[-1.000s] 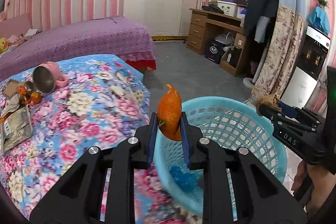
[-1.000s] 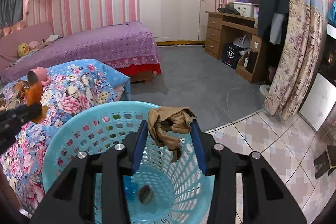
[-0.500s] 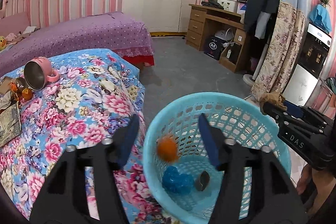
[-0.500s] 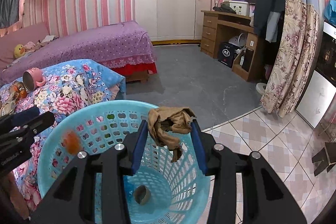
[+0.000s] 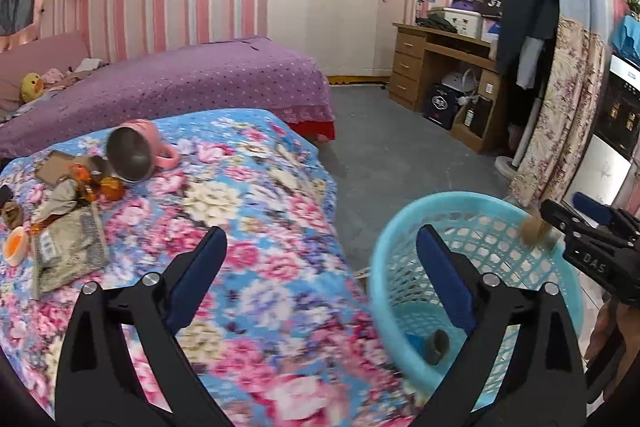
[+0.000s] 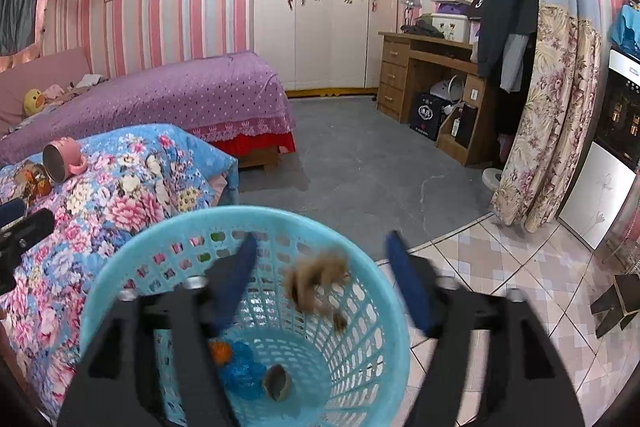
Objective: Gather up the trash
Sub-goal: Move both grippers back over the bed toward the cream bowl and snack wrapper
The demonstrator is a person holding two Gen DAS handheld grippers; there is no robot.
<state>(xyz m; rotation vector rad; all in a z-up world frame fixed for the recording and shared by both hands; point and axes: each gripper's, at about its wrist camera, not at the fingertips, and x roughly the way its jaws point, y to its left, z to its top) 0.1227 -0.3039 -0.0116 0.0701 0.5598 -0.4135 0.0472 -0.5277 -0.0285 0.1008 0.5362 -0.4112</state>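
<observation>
Both our grippers are spread wide, holding nothing. Right gripper sits right over the basket; the brown wad is loose between its fingers, blurred, apparently dropping inside the rim. Left gripper hangs over the quilt just beside the basket, jaws empty

Done, as far as we can see: 3 items lie at the basket bottom, an orange peel, a blue crumple and a brown shell-like bit. The wad looks like number 4, though it hasn't landed yet

Left: a litter cluster on the quilt well away from the basket, on the far side from it. We see a grey wrapper, orange peel bits, a small orange cup, cardboard scraps, plus a dark bit at the frame edge too small to name. The pink mug lies on its side next to that cluster; we judge it's not trash

Our estimate: roughly half done, several pickups remaining, next reach goes to the cluster
</observation>
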